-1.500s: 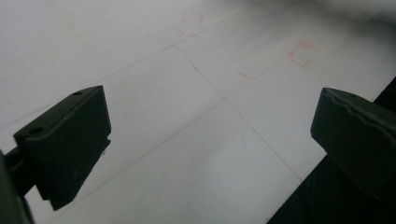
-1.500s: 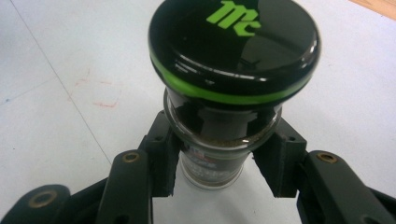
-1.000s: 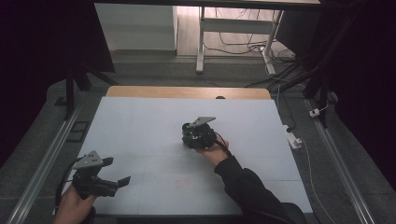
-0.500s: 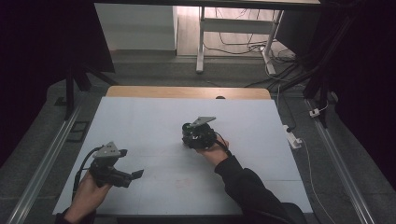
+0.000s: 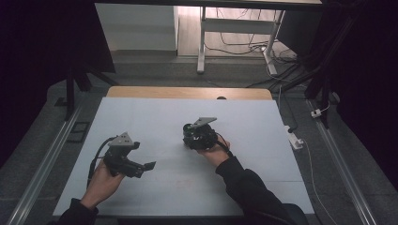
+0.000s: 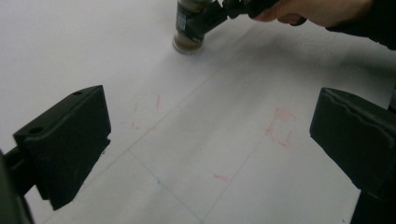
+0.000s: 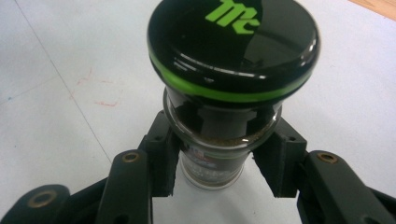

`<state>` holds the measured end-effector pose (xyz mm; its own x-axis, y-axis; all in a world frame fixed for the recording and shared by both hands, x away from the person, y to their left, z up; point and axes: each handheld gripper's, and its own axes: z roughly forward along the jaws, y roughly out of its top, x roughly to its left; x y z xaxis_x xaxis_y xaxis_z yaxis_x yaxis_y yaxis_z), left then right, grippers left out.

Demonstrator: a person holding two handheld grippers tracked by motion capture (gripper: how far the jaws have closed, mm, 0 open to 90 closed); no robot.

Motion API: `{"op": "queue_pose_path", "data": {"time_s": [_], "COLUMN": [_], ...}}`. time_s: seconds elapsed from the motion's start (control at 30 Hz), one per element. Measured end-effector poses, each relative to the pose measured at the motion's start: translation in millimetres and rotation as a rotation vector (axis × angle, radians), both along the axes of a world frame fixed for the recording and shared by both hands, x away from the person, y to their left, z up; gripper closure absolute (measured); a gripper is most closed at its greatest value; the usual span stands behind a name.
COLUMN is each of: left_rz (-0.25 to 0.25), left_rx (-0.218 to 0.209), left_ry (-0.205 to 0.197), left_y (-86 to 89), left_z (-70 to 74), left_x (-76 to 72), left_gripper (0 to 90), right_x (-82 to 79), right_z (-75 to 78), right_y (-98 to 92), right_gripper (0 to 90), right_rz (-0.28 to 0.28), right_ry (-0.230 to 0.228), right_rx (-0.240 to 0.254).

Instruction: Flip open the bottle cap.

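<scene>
A glass spice jar (image 7: pixel 219 168) with a black cap (image 7: pixel 233 42), ringed in green, stands upright on the white table (image 5: pixel 141 122) near its middle. My right gripper (image 7: pixel 217 161) is shut on the jar, one pad on each side just below the cap. In the high view the jar (image 5: pixel 188 132) sits at the left end of the right gripper (image 5: pixel 191 138). My left gripper (image 5: pixel 144 168) hovers at the front left, open, with nothing between its jaws. The left gripper view looks past the left gripper (image 6: pixel 212 135) to the jar (image 6: pixel 189 28) and the right gripper (image 6: pixel 219 11) farther off.
Faint red marks (image 6: pixel 280 126) and thin grid lines cross the white sheet. A wooden strip (image 5: pixel 187 92) borders the table's far edge. A white power strip (image 5: pixel 294 139) lies on the floor off the right edge, and metal rails (image 5: pixel 42 164) run along the left.
My left gripper has moved right and a little away from the front edge, toward the middle of the table. The right gripper and the jar have stayed put.
</scene>
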<state>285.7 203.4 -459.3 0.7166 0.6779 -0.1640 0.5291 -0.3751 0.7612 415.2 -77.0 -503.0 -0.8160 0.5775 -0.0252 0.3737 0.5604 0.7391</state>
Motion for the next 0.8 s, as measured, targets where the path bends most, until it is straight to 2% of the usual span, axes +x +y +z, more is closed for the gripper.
{"op": "queue_pose_path", "data": {"time_s": [0.2, 0.43, 0.8], "left_rz": [-0.013, -0.034, -0.052], "left_rx": [0.011, 0.037, 0.065], "left_ry": [-0.028, -0.041, -0.064], "left_y": [-8.8, -23.0, -34.8], "left_z": [1.8, 0.5, -1.2], "left_x": [12.2, 27.7, 47.3], "left_gripper": [0.1, 0.0, 0.0], "right_x": [0.0, 0.0, -0.1], "right_z": [0.1, 0.0, 0.0], "right_y": [0.0, 0.1, 0.0], "right_gripper": [52.9, 52.9, 52.9], "right_rz": [0.0, 0.002, 0.002], "right_ry": [0.0, -0.002, -0.003], "right_rx": [-0.001, -0.003, -0.003]}}
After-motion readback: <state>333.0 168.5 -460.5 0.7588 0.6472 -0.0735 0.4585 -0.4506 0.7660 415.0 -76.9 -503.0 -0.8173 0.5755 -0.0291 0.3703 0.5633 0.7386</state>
